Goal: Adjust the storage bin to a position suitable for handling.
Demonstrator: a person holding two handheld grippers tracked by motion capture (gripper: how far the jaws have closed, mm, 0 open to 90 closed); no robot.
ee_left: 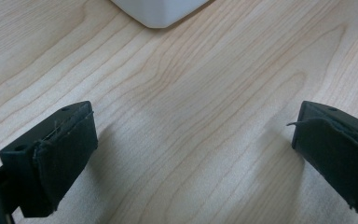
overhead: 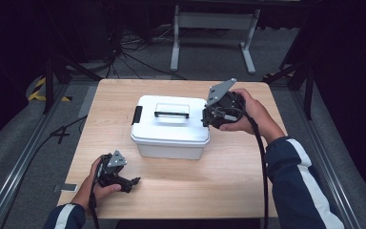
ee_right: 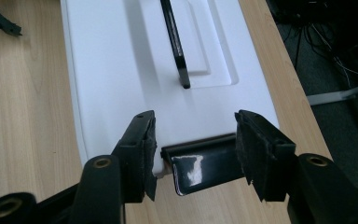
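Note:
A white lidded box (overhead: 170,138) stands mid-table, with a black carry handle (overhead: 171,114) lying flat on its lid and a black latch (overhead: 137,115) on its left end. At the box's right end, my right gripper (overhead: 205,117) is tilted down. In the right gripper view my right gripper (ee_right: 193,127) is open, its jaws standing either side of the glossy black right latch (ee_right: 200,167), close to it. The handle (ee_right: 175,44) runs away along the lid (ee_right: 107,70). My left gripper (overhead: 134,181) rests low near the table's front left, open over bare wood (ee_left: 194,119), with a box corner (ee_left: 158,11) ahead.
The wooden table (overhead: 228,181) has free room in front of and to both sides of the box. Behind it on the floor are cables (overhead: 133,52) and a white metal frame (overhead: 214,28). Dark rails (overhead: 24,157) run along both sides of the table.

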